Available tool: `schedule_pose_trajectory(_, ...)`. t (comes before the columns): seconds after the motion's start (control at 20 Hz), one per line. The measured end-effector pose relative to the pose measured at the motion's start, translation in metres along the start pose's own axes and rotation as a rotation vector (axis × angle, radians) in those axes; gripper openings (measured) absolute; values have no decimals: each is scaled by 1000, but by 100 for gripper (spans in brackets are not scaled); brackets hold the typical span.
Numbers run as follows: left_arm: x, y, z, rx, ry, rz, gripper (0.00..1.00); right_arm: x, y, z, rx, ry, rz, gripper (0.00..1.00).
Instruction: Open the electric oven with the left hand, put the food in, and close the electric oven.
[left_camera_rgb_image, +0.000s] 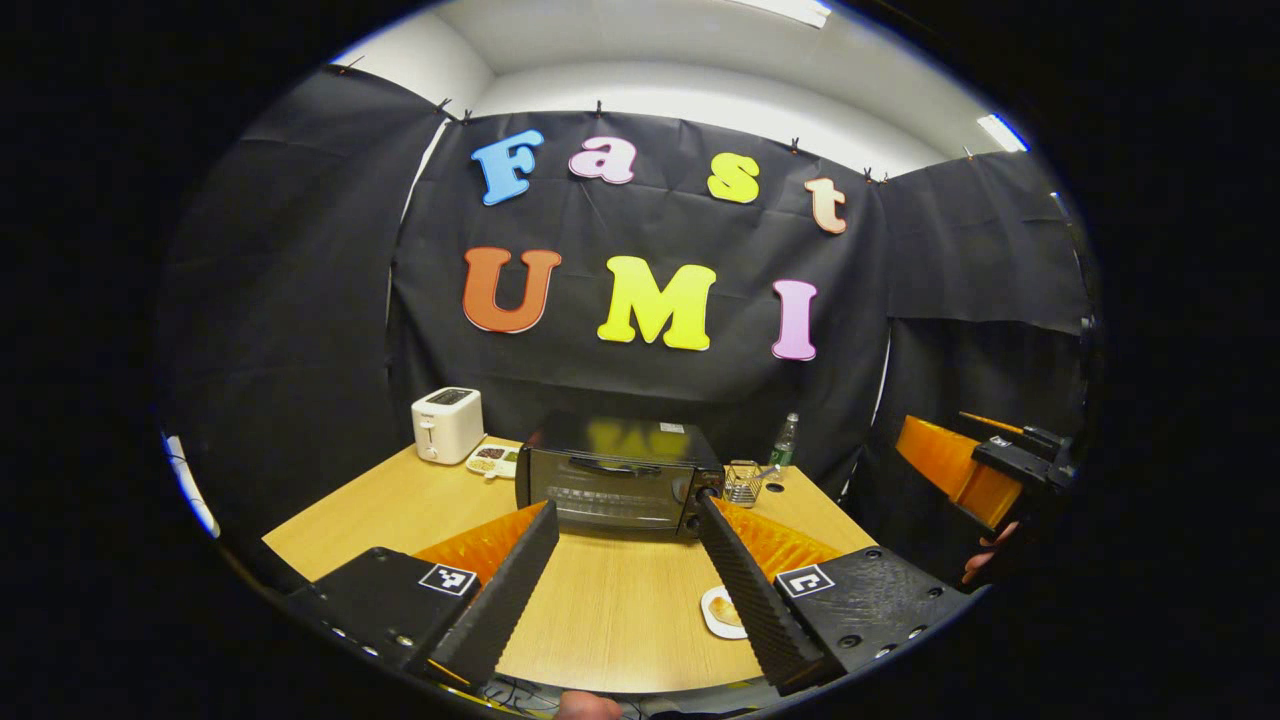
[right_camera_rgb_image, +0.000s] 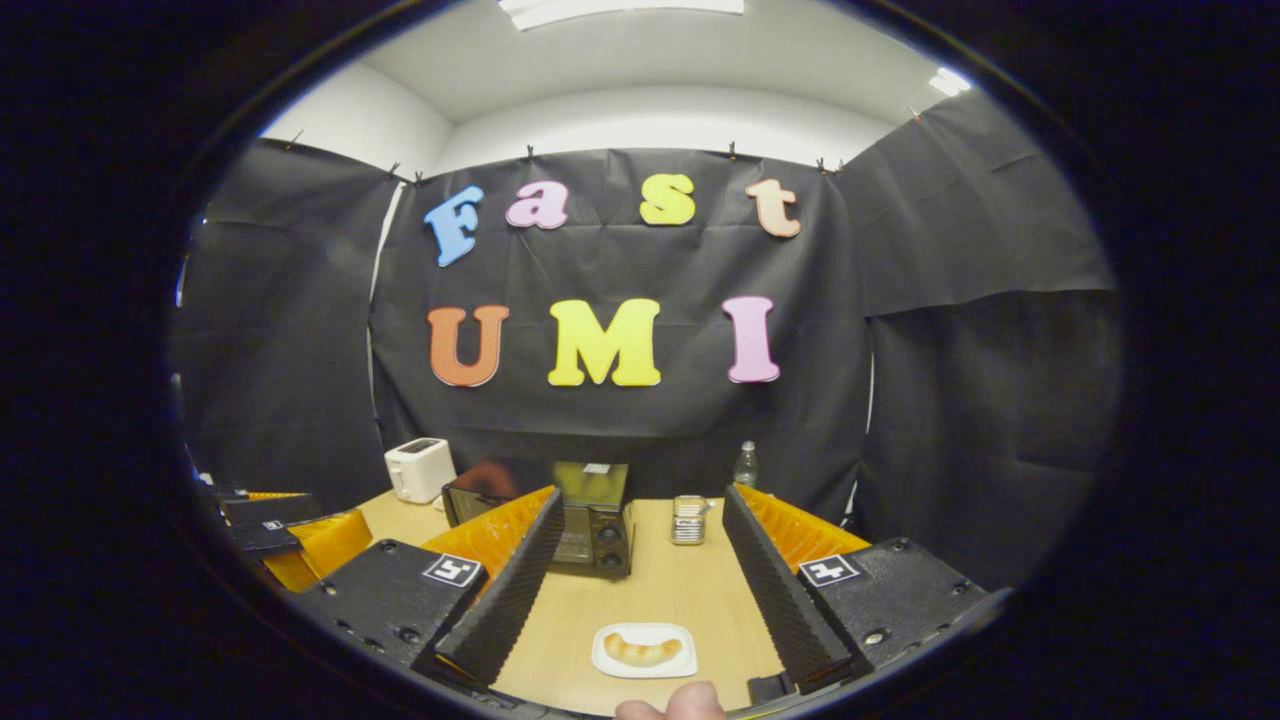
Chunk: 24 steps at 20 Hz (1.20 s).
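Observation:
A black electric oven (left_camera_rgb_image: 617, 477) stands at the back middle of the wooden table (left_camera_rgb_image: 620, 610), door closed, its handle across the top of the glass. In the right gripper view the oven (right_camera_rgb_image: 590, 520) is partly behind my right finger. A curved bread roll (right_camera_rgb_image: 642, 650) lies on a small white plate (right_camera_rgb_image: 644, 651) near the table's front edge; the plate (left_camera_rgb_image: 722, 612) peeks out beside my left gripper's right finger. My left gripper (left_camera_rgb_image: 625, 520) is open, held short of the oven. My right gripper (right_camera_rgb_image: 637, 510) is open above and behind the plate. The right gripper (left_camera_rgb_image: 1000, 470) also shows far right, in a hand.
A white toaster (left_camera_rgb_image: 447, 424) and a small tray of food (left_camera_rgb_image: 493, 460) sit at the table's back left. A wire holder (left_camera_rgb_image: 742, 482) and a bottle (left_camera_rgb_image: 785, 441) stand right of the oven. Black cloth walls close in the booth.

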<state>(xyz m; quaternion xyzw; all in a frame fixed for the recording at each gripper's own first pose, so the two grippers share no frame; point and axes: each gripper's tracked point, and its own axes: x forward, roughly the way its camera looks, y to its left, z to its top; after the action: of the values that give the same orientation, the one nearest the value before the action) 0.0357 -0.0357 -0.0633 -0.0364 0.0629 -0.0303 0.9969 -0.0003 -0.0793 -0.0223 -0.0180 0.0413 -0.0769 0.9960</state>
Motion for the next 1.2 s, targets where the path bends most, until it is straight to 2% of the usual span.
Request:
schedule_pose_trajectory(0.35, 79, -12, 5, 76, 53, -16, 93, 50, -54, -14, 34, 22, -51, 100)
schedule_pose_trajectory(0.75, 196, -7, 13, 44, 99, -3, 93, 106, -93, -41, 77, 87, -70, 100)
schedule_pose_trajectory(0.95, 249, 3, -7, 41, 170, -18, 93, 130, -101, -53, 82, 117, -62, 100)
schedule_pose_trajectory(1.2, 290, 18, -35, 38, 244, 0, 94, 144, -114, -59, 85, 132, -79, 100)
